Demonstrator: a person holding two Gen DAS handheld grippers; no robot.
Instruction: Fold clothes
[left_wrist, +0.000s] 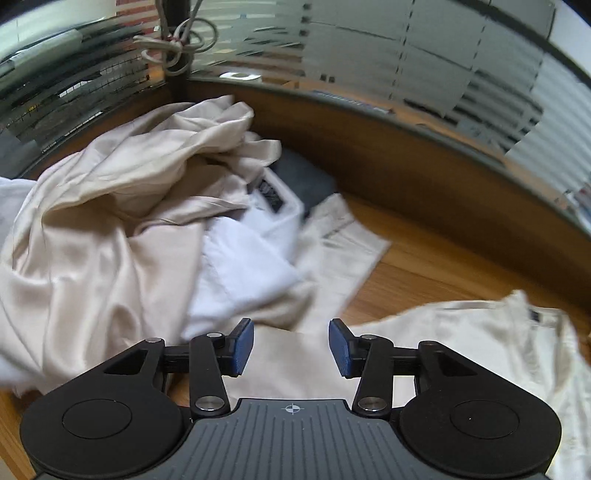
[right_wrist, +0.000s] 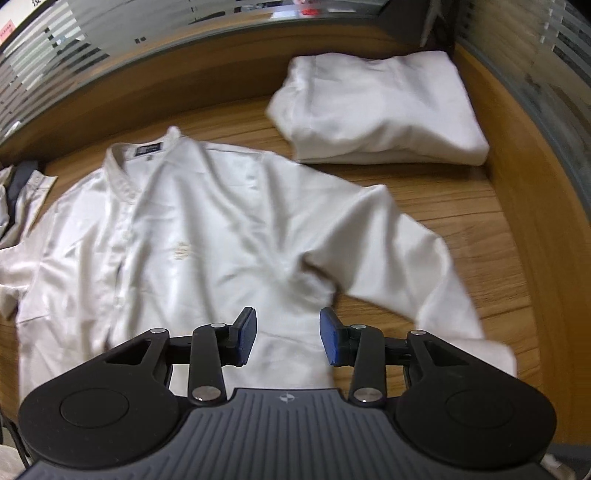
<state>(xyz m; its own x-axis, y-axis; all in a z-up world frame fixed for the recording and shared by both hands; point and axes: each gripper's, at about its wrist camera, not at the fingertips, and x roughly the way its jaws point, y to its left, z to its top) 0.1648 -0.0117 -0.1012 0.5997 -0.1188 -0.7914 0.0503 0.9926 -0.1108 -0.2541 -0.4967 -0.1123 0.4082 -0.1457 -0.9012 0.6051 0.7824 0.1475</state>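
- A cream shirt (right_wrist: 177, 229) lies spread front-up on the wooden desk (right_wrist: 461, 206), filling the left and middle of the right wrist view. Its collar, with a dark label inside, points to the upper left, and a small pale emblem sits on the chest.
- One sleeve (right_wrist: 399, 251) runs out to the right and bends back toward the lower right of the frame; the cloth there is slightly blurred.
- A stack of folded white clothes (right_wrist: 376, 110) rests at the upper right of that view, just beyond the shirt's shoulder.
- The right gripper (right_wrist: 288, 338) hangs over the shirt's lower body, its blue-padded fingers apart with nothing pinched between them.
- In the left wrist view, a rumpled heap of beige and white garments (left_wrist: 122, 229) fills the left and centre.
- The left gripper (left_wrist: 291, 347) hovers over pale cloth at the bottom, fingers apart, gripping nothing.
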